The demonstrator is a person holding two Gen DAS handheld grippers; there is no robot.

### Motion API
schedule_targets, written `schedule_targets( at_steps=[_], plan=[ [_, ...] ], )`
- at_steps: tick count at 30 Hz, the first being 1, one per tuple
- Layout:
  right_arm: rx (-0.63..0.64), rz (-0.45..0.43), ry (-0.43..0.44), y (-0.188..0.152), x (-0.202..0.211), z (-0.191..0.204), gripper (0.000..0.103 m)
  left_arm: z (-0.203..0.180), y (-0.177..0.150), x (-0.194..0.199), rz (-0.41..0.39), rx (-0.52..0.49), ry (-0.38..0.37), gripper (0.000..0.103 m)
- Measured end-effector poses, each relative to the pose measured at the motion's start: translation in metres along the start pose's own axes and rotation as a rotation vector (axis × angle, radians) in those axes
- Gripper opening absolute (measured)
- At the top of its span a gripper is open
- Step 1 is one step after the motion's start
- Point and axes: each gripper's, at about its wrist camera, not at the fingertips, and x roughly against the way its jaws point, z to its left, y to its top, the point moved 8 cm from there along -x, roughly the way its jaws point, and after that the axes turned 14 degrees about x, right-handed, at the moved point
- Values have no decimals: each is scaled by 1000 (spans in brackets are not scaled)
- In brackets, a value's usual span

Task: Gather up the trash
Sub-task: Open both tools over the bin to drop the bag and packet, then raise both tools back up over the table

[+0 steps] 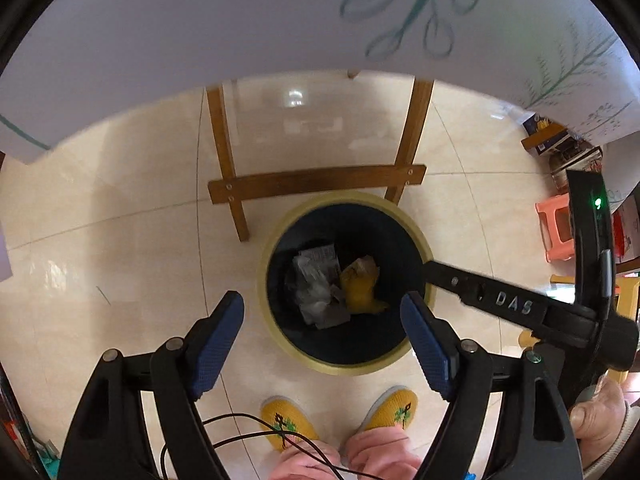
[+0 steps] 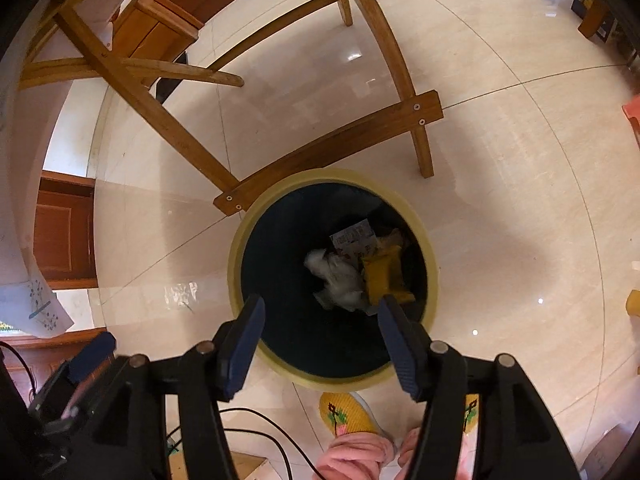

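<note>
Blue-padded and spread apart with nothing between the pads, the left gripper (image 1: 322,344) points steeply down over the near rim of the trash bin (image 1: 280,336). The right gripper (image 2: 320,346) hangs the same way, jaws apart and empty, just beside its partner; from the left wrist view one of its fingers crosses the bin's right rim.

Straight ahead of both grippers, down at the bottom of the dark, yellow-rimmed bin, lie the collected pieces: a crumpled white wad (image 2: 340,280), a printed grey wrapper (image 1: 316,264) and a yellow packet (image 1: 362,288), all touching. The white piece may be tissue, though blur makes that uncertain.

Judging from this, the drop looks done, so the next piece must be sought elsewhere; none shows on the tiled floor (image 1: 120,240). Neither hand is clearly nearer. Behind the bin stand the wooden legs (image 1: 316,180) of a counter; yellow slippers (image 1: 394,408) sit below.
</note>
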Motion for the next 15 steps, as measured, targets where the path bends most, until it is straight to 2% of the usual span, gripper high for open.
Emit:
schedule_targets(
  at_steps=[4,9,15],
  plan=[
    [17,-4,3,1,8,8,59,-4,4,21,-26,-7,0,79],
    [23,-32,12,3,39,22,59,-11,13,53,-59,-10,0,79],
    [39,-63,31,7,106,46,59,-20,30,120,-115,27,-18,79]
  ],
)
